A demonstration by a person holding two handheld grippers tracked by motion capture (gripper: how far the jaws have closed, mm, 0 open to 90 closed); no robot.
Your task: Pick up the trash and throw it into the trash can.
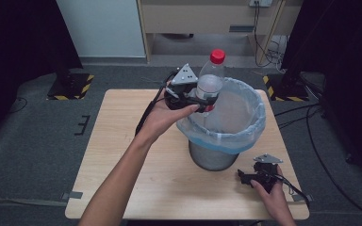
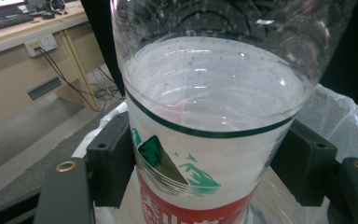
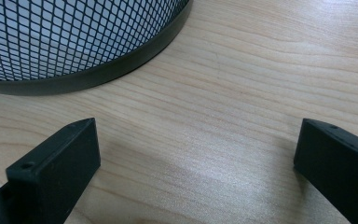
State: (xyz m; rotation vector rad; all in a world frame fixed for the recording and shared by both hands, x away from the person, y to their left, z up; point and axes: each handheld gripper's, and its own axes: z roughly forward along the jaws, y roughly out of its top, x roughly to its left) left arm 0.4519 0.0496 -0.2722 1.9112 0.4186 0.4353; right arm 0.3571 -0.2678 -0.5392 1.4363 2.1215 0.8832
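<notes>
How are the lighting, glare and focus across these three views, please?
High view: table evenly lit, corners of the room dark. Left gripper view: bottle soft and close, bright glare inside. Right gripper view: wood grain sharp, faint sheen, soft shadows beside the tool.

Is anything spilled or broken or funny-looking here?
Nothing is spilled or broken. The oddest thing: the bottle going toward the lined bin isn't empty. The left tongs hold it upright, cap on, and water shows inside.

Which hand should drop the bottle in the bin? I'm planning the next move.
Left. Its tongs already clamp the clear red-capped plastic bottle above the blue-lined mesh bin's rim; the right tongs rest open and empty near the table's front edge.
</notes>
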